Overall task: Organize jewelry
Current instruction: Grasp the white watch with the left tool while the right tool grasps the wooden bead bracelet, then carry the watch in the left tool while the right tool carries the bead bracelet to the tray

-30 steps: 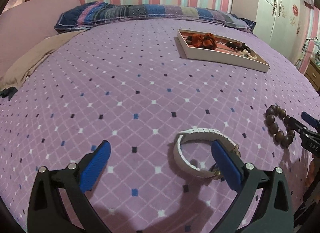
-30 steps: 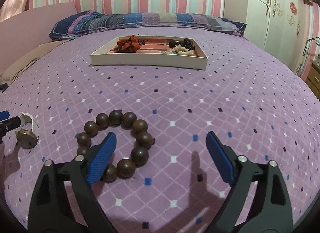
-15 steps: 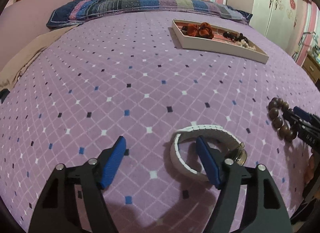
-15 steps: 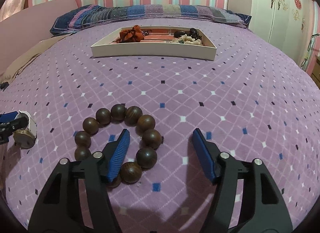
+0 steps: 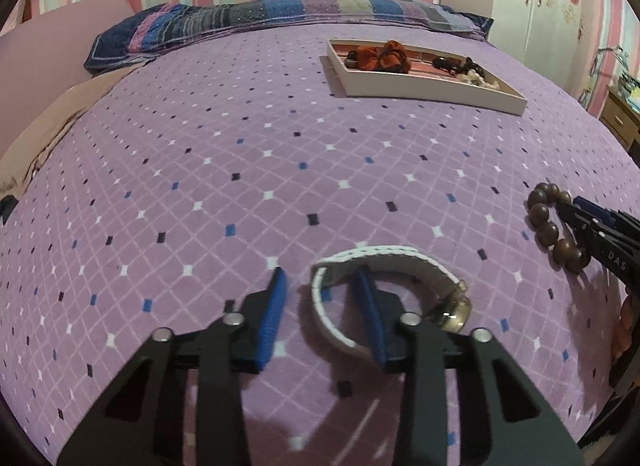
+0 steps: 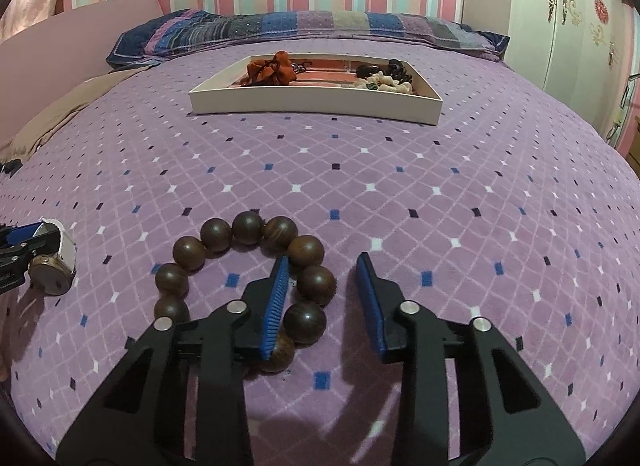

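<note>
A white-strap watch [image 5: 384, 256] lies on the purple bedspread. My left gripper [image 5: 320, 286] is open, partly narrowed, and straddles the strap's left side, with the right finger inside the loop. A brown wooden bead bracelet [image 6: 248, 227] lies to the right. My right gripper [image 6: 322, 266] is open and straddles the bracelet's right-hand beads, with the left finger inside the ring. The watch shows at the left edge of the right wrist view [image 6: 54, 266]. The bracelet [image 5: 548, 225] shows in the left wrist view.
A white tray [image 6: 316, 99] stands farther up the bed, holding an orange pouch [image 6: 270, 69] and dark and white bead pieces [image 6: 382, 75]. A striped pillow [image 6: 304, 27] lies at the head. A white wardrobe [image 6: 568, 13] stands at the right.
Both grippers have narrowed from wide open and moved forward and down. The left now straddles the watch strap and the right straddles the bracelet's beads.
</note>
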